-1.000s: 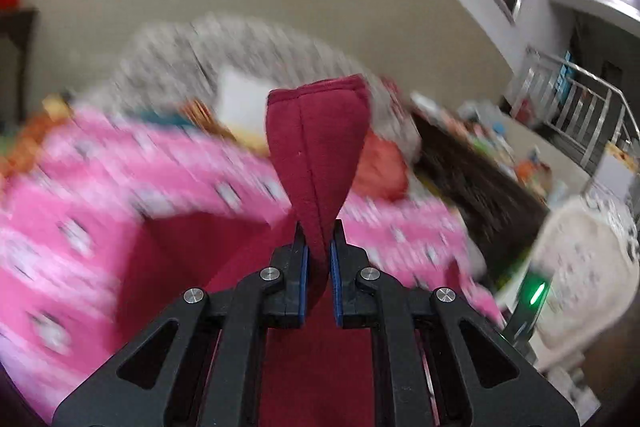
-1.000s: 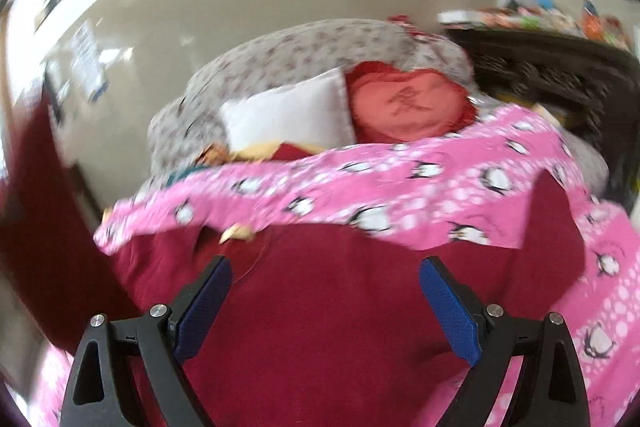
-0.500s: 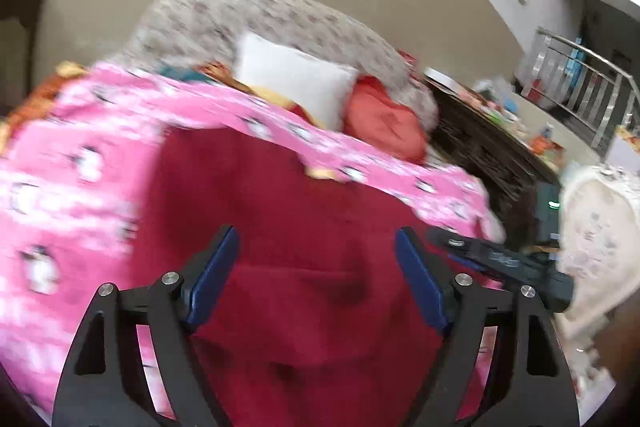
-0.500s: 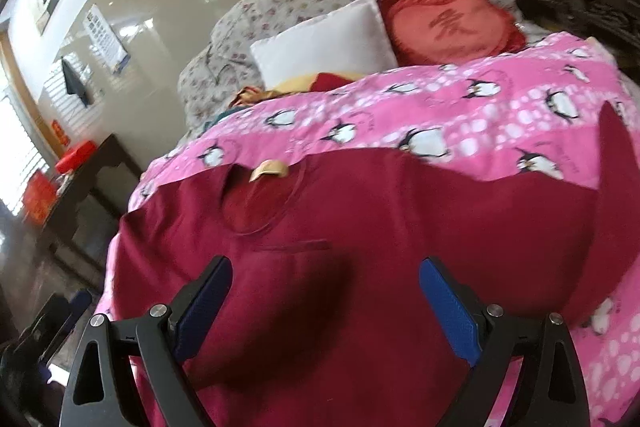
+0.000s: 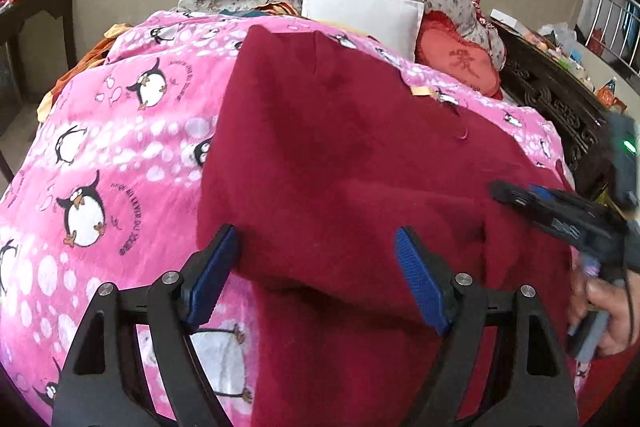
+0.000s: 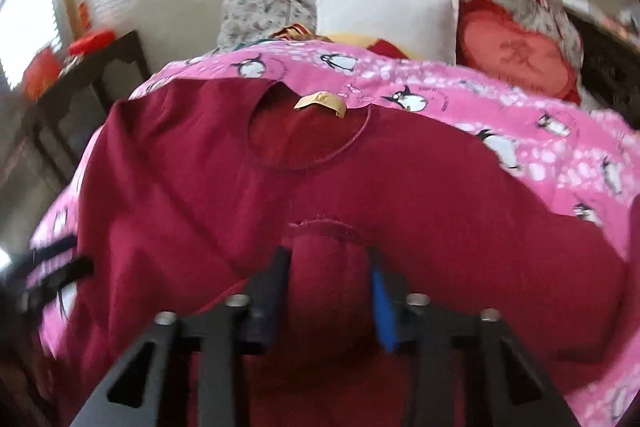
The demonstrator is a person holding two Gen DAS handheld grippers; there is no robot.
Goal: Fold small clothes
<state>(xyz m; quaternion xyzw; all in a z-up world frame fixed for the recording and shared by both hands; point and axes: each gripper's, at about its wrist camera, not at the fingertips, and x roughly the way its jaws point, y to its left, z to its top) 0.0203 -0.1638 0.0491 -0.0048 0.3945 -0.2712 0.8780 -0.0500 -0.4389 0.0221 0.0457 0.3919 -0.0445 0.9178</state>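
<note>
Left claw (image 5: 316,267) is held apart over the red shirt (image 5: 360,155); right claw (image 6: 330,291) is closing on a hem fold (image 6: 328,267), best gripped fully before lifting.

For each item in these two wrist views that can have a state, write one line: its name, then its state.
dark red shirt: spread on the blanket, neckline facing up, one fold bunched.
left gripper: open over the shirt's edge, holding nothing.
right gripper: jaws closing on a fold of the shirt.
pink penguin blanket: spread flat.
</note>
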